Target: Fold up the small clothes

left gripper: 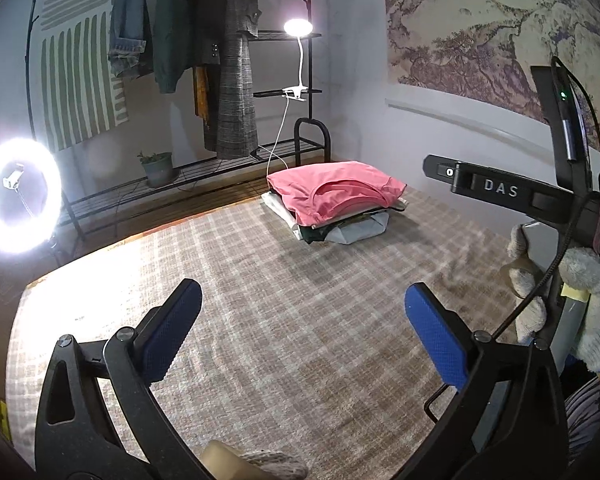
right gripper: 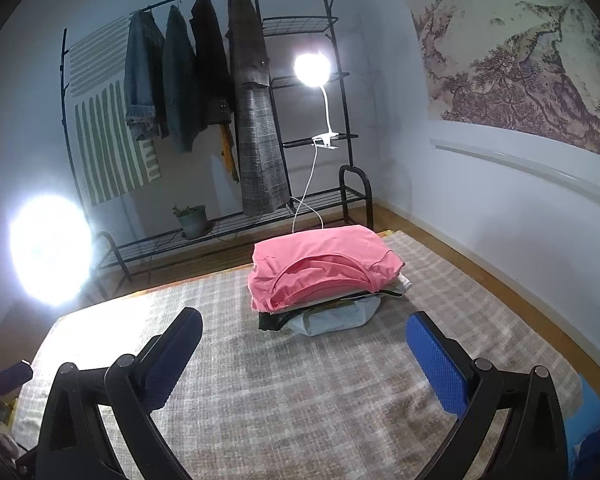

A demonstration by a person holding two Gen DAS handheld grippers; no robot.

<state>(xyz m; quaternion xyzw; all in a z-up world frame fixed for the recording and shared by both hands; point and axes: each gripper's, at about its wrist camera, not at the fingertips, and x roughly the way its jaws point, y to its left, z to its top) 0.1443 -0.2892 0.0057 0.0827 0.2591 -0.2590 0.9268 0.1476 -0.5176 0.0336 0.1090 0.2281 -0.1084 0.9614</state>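
Blue-padded fingers of the left gripper [left gripper: 303, 330] stand wide apart over the plaid rug [left gripper: 284, 320], holding nothing; the right gripper [right gripper: 304, 354] is spread just as wide and empty. Ahead of both sets of jaws, well beyond the fingertips, a pink shirt [right gripper: 320, 270] lies folded atop a stack of folded clothes [right gripper: 328, 316] on the rug.

The only readable lettering is "DAS", in pale capitals on the black body of the right gripper [left gripper: 496, 189].
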